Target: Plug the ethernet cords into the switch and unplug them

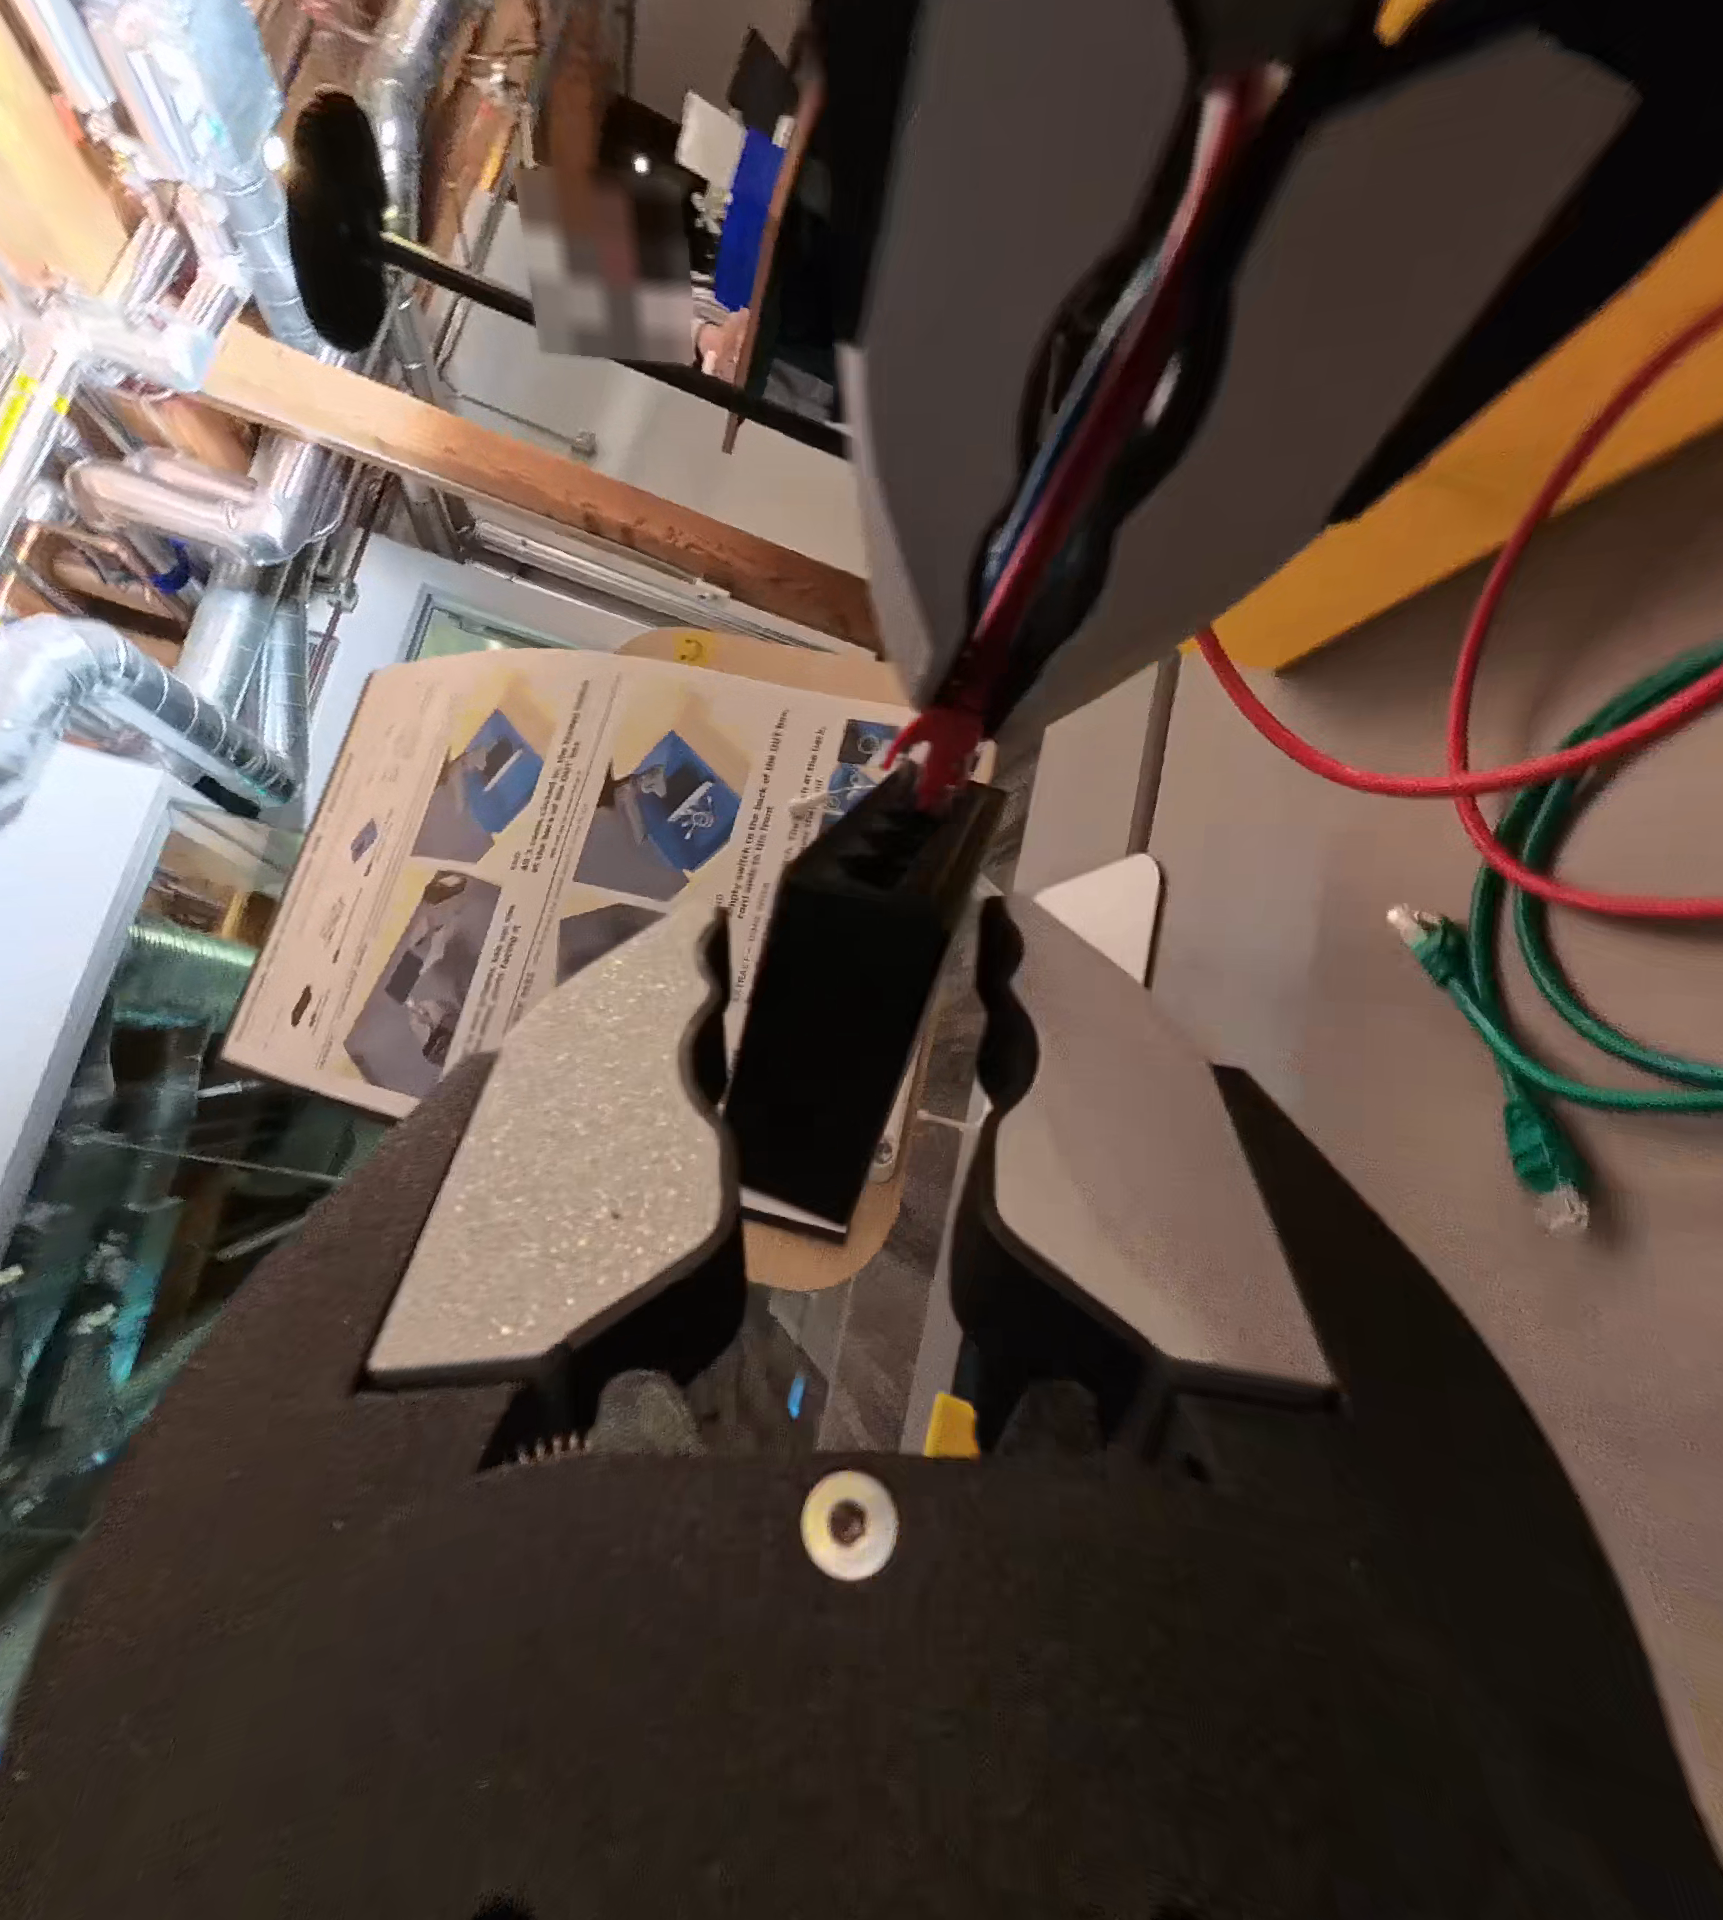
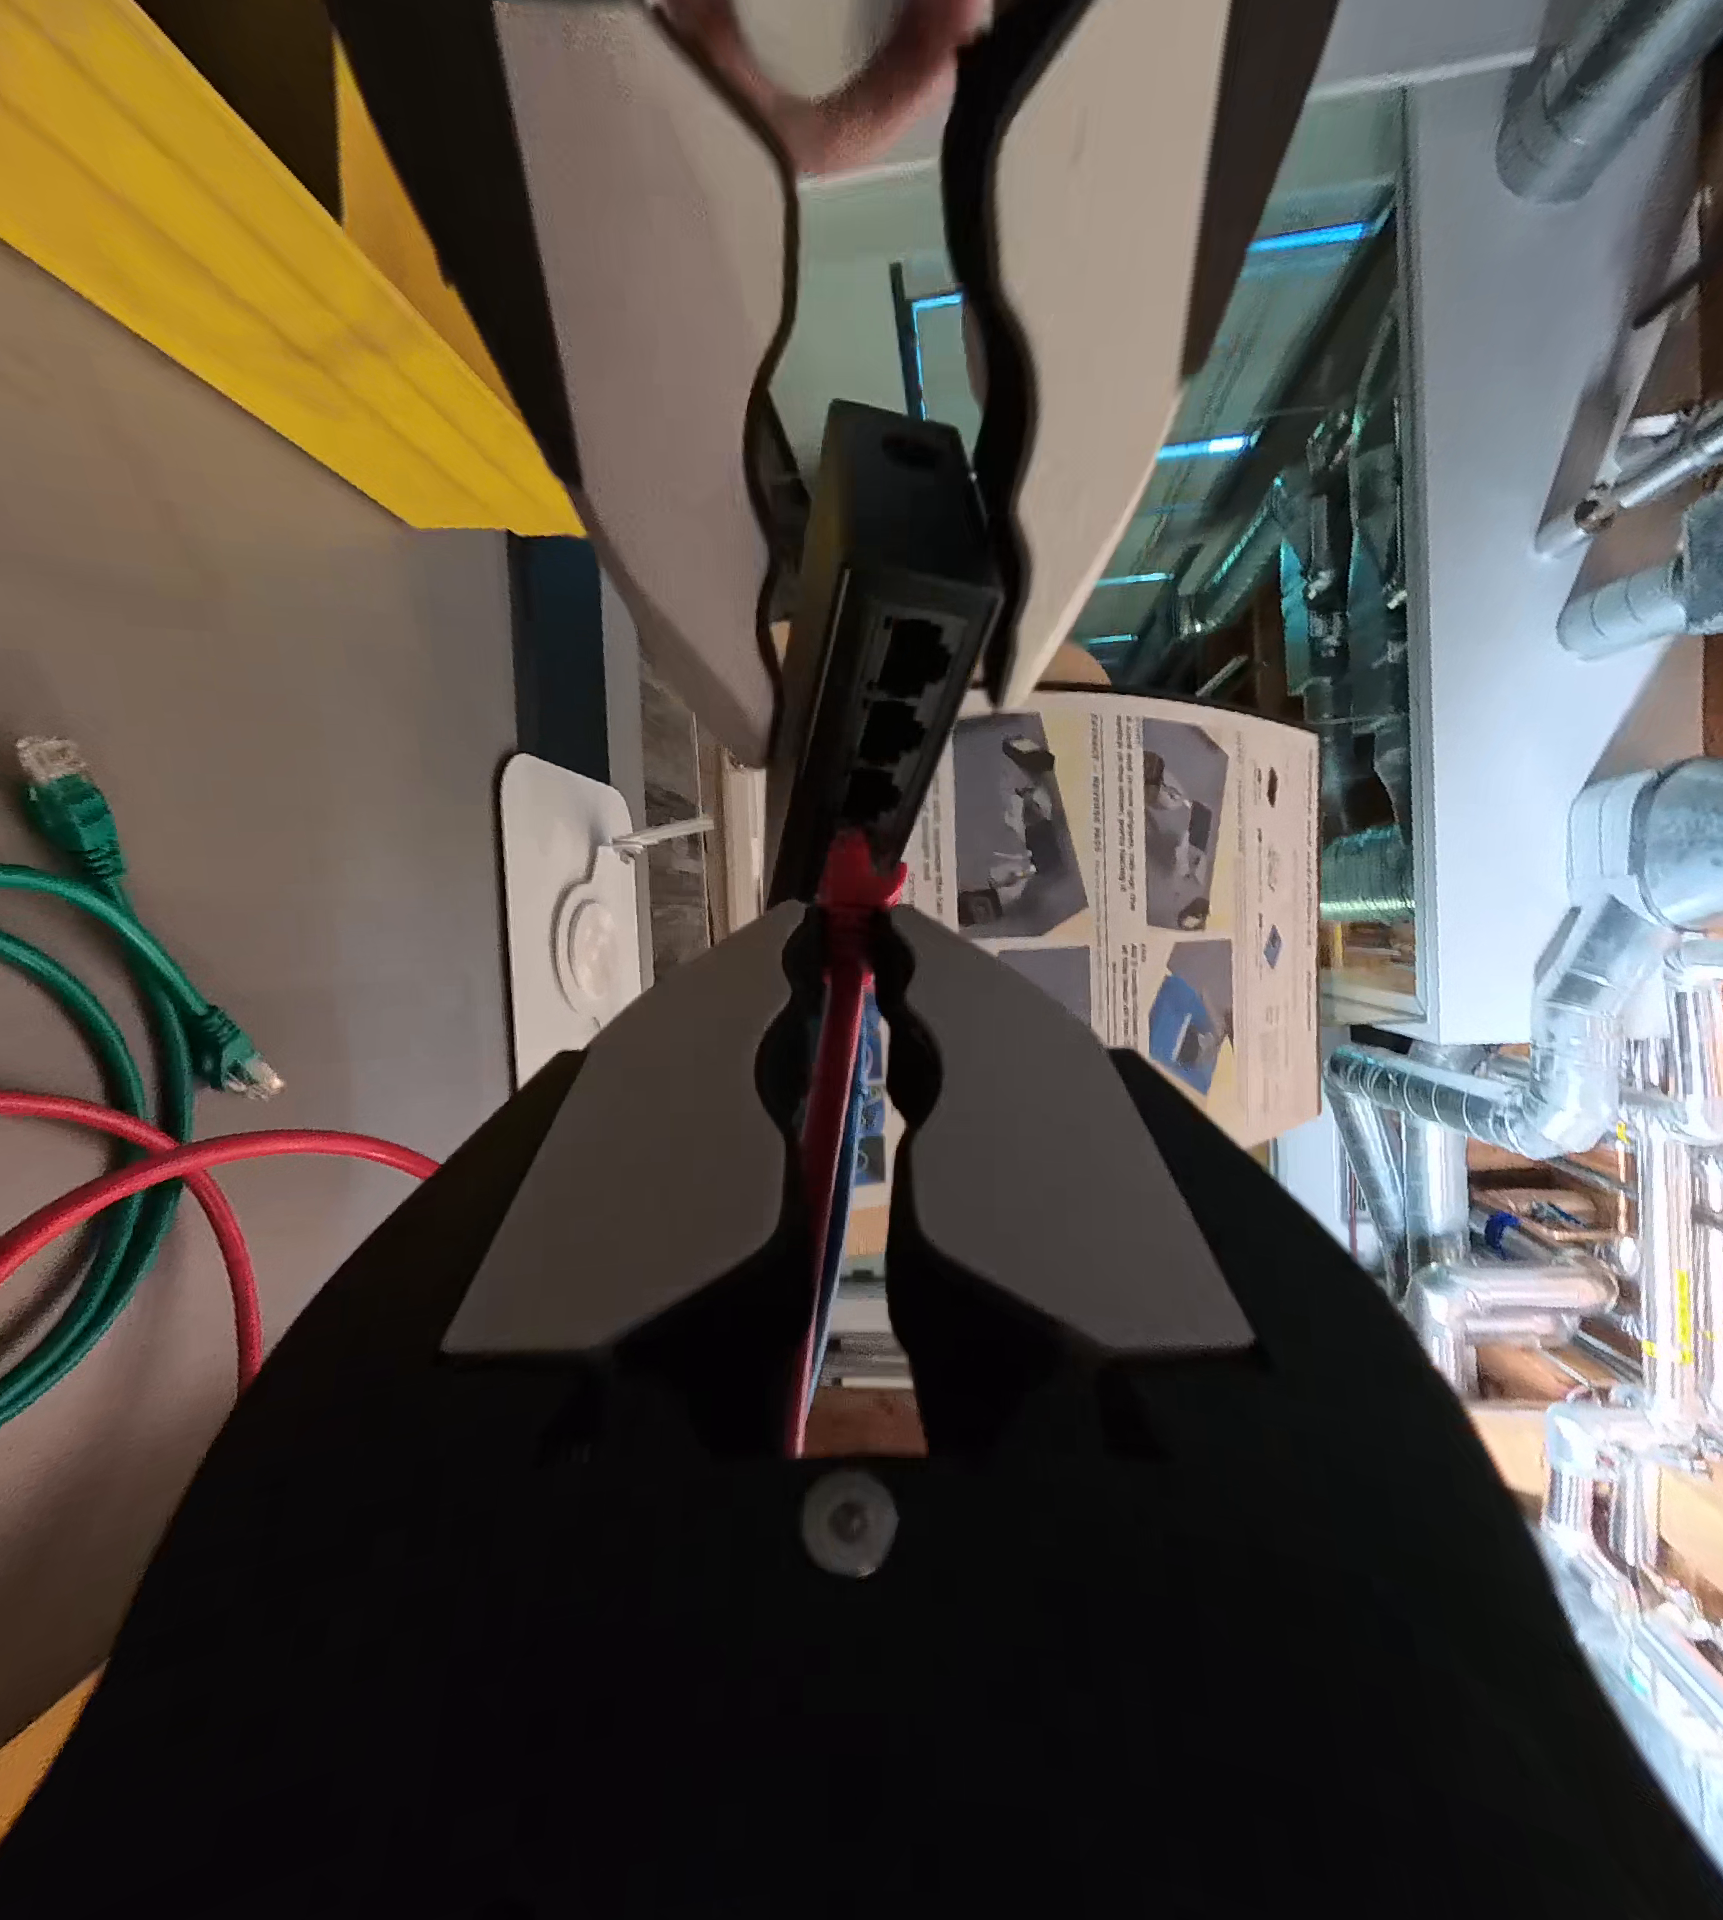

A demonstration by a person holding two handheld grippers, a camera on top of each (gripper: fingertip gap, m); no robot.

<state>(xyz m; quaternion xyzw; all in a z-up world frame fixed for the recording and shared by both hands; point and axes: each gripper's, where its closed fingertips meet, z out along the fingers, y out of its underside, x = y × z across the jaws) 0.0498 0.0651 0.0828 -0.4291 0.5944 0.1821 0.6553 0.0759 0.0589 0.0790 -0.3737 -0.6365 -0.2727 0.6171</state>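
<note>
My left gripper (image 1: pixel 852 935) is shut on a black switch (image 1: pixel 836 1049) and holds it in the air above the grey table (image 1: pixel 1511 1455). My right gripper (image 2: pixel 846 920) is shut on a red ethernet cord (image 2: pixel 831 1091) just behind its red plug (image 2: pixel 862 868). The plug sits at the lowest port of the switch (image 2: pixel 878 582); three ports above it are empty. The right gripper's fingers (image 1: pixel 1252 364) come in from the top of the left wrist view, and the left gripper's fingers (image 2: pixel 659 416) from the top of the right wrist view. The rest of the red cord (image 1: pixel 1522 644) loops on the table.
A loose green ethernet cord (image 2: pixel 109 935) lies coiled on the table with both plugs free; it also shows in the left wrist view (image 1: pixel 1522 1039). A printed instruction sheet (image 2: pixel 1148 883) stands behind the switch. A white plate (image 2: pixel 566 914) and a yellow board (image 2: pixel 213 260) are nearby.
</note>
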